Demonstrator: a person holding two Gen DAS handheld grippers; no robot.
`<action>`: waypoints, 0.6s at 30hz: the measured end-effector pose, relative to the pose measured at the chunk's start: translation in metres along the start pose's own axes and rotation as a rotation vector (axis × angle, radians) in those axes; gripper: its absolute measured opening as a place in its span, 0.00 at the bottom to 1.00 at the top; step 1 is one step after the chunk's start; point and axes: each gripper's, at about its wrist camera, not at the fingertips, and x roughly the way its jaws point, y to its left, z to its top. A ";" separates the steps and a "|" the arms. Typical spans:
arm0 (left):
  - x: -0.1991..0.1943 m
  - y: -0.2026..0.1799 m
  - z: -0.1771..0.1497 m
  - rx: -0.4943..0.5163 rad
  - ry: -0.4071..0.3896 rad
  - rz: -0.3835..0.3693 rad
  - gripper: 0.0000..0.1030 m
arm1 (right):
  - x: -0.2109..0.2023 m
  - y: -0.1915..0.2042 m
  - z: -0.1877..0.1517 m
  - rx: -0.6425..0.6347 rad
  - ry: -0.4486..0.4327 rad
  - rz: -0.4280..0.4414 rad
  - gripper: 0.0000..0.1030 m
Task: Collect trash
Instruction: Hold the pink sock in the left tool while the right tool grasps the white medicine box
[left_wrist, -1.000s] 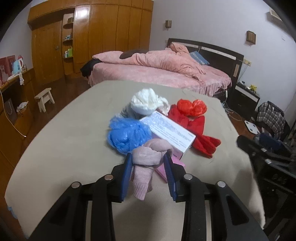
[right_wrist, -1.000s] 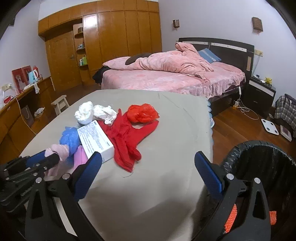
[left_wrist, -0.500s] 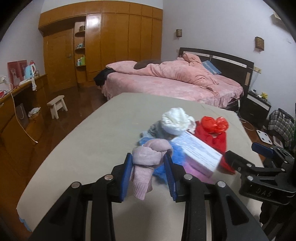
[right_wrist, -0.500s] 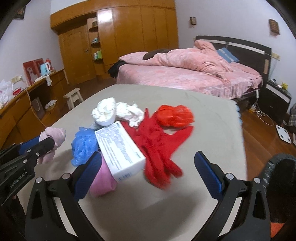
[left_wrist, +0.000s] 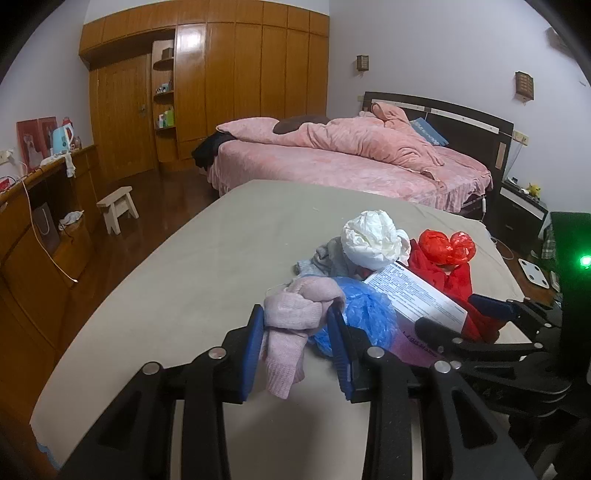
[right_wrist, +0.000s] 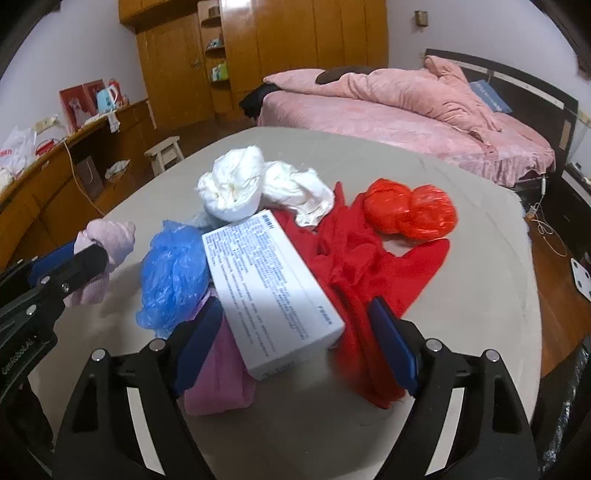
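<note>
My left gripper (left_wrist: 295, 317) is shut on a pale pink sock (left_wrist: 291, 325), held above the beige table; it shows at the left in the right wrist view (right_wrist: 107, 240). My right gripper (right_wrist: 291, 325) is open, its fingers on either side of a white printed box (right_wrist: 266, 291) without touching it. The box lies on a pink cloth (right_wrist: 221, 373). Beside it are a blue plastic bag (right_wrist: 173, 273), a white crumpled bag (right_wrist: 232, 188), a red plastic bag (right_wrist: 410, 210) and a red garment (right_wrist: 354, 269).
The beige table (left_wrist: 192, 280) carries the pile at its right side. A black trash bin rim (right_wrist: 576, 406) shows at the lower right. Beyond are a pink bed (left_wrist: 351, 158), a wooden wardrobe (left_wrist: 221, 92), a small stool (left_wrist: 118, 206) and a side counter (left_wrist: 33, 206).
My right gripper swung left from the trash bin to the pile and now straddles the white box. My left gripper still holds the pink sock and has drawn back left.
</note>
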 end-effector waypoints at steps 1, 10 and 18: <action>0.000 0.000 0.000 -0.001 -0.001 0.002 0.34 | 0.001 0.001 0.000 -0.004 0.007 -0.002 0.77; 0.003 -0.001 0.002 -0.002 0.005 0.005 0.34 | 0.011 0.008 0.002 -0.012 0.057 0.034 0.65; -0.009 -0.002 0.007 0.007 -0.017 -0.007 0.34 | -0.019 0.006 0.003 0.015 -0.003 0.071 0.56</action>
